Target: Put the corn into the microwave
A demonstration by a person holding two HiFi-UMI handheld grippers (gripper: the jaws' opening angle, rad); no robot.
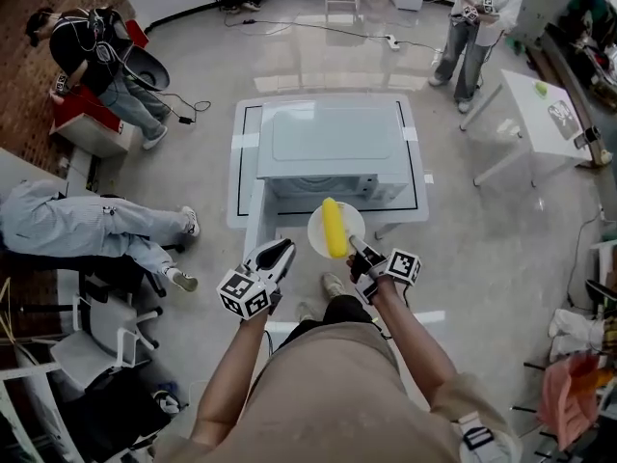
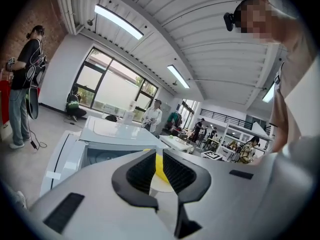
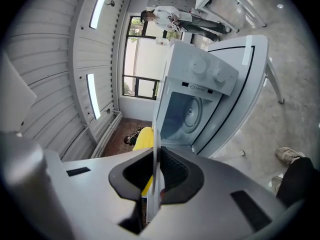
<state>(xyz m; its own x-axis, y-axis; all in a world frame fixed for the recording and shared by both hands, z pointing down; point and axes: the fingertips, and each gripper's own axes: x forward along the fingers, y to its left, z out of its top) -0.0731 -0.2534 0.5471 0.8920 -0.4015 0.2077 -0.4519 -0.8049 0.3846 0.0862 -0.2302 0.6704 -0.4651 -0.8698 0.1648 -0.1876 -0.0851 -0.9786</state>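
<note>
A yellow corn cob (image 1: pixel 333 227) lies on a white plate (image 1: pixel 316 231) held in the air just in front of the white microwave (image 1: pixel 333 143). My right gripper (image 1: pixel 355 246) is shut on the plate's near rim. In the right gripper view the plate (image 3: pixel 156 134) stands edge-on between the pads, with the corn (image 3: pixel 144 139) to its left and the open microwave cavity (image 3: pixel 187 114) beyond. The microwave door (image 1: pixel 256 218) hangs open at the left. My left gripper (image 1: pixel 280 249) hovers left of the plate, empty. A narrow gap between its pads shows the corn (image 2: pixel 158 165).
The microwave stands on a small white table (image 1: pixel 241 162). A person sits at the left (image 1: pixel 87 225), another at the far left (image 1: pixel 96 61), and a third stands at the far right (image 1: pixel 477 22). A white side table (image 1: pixel 540 114) is at the right. A cable (image 1: pixel 318 29) crosses the floor.
</note>
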